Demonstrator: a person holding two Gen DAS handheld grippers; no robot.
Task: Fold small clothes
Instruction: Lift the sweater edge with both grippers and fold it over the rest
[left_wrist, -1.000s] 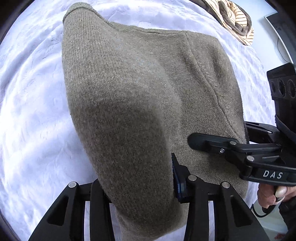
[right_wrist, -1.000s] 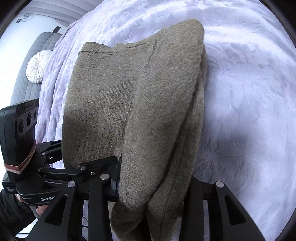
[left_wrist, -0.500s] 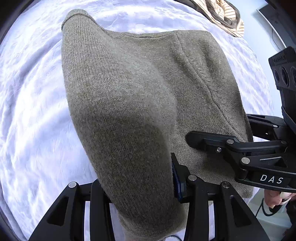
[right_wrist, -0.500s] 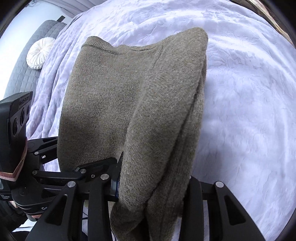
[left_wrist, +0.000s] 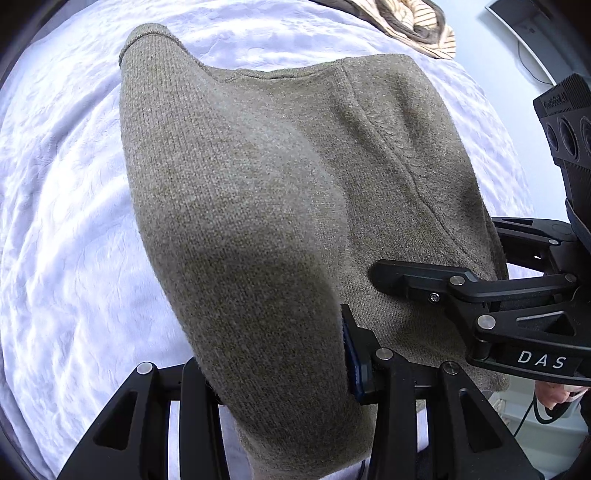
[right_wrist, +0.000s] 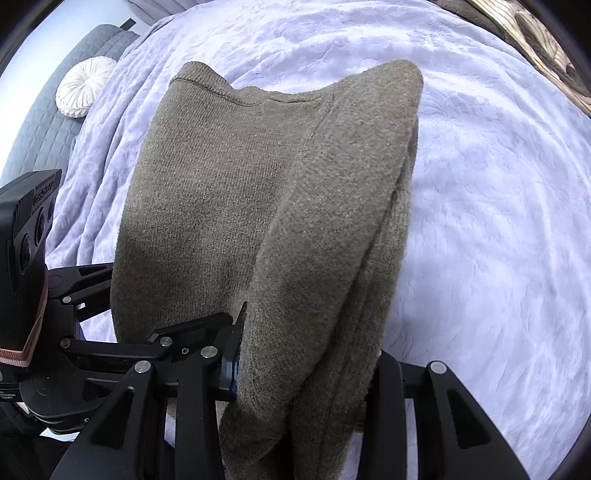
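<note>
An olive-brown knit sweater (left_wrist: 280, 206) is held up over the white bedspread (left_wrist: 62, 221), folded lengthwise, with its far end drooping toward the bed. My left gripper (left_wrist: 277, 373) is shut on its near left edge. My right gripper (right_wrist: 306, 365) is shut on the near right edge, where several layers bunch between the jaws. The sweater fills the middle of the right wrist view (right_wrist: 236, 206) too. The right gripper shows at the right of the left wrist view (left_wrist: 480, 295), and the left gripper at the left of the right wrist view (right_wrist: 92, 347). The fingertips are hidden by cloth.
A striped beige garment (left_wrist: 417, 26) lies at the far edge of the bed. A round white cushion (right_wrist: 83, 86) rests on a grey quilted seat (right_wrist: 44, 125) beyond the bed. White bedspread (right_wrist: 498, 221) spreads on all sides.
Both grippers have carried the sweater slightly forward over the bed, still shut on it. The far hem has spread a little wider and lower.
</note>
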